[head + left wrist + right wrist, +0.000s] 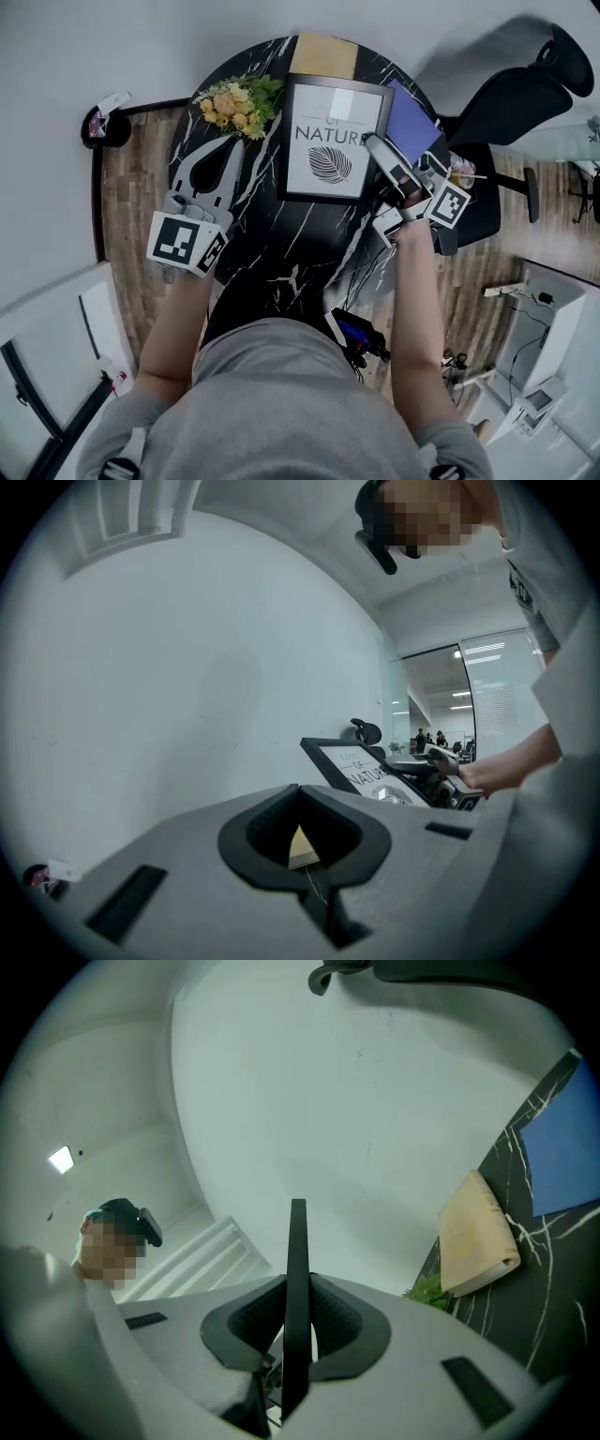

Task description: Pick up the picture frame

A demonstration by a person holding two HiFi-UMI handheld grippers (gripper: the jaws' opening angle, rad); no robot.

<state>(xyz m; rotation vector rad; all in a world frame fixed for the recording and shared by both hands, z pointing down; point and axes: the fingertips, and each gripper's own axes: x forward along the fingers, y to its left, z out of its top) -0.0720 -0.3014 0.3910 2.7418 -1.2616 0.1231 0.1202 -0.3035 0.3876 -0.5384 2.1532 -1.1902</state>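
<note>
I have the right gripper (377, 148) clamped on the right edge of the picture frame (328, 141). Its thin dark edge stands upright between the jaws in the right gripper view, and the frame sits tilted, print up, over the far half of the round black marble worktop (281, 253). My left gripper (228, 148) is off to the frame's left, apart from it, jaws together on nothing, near the yellow flowers (239, 105). A beige book (323, 56) lies beyond the frame and a blue book (412, 122) just behind the right gripper.
</note>
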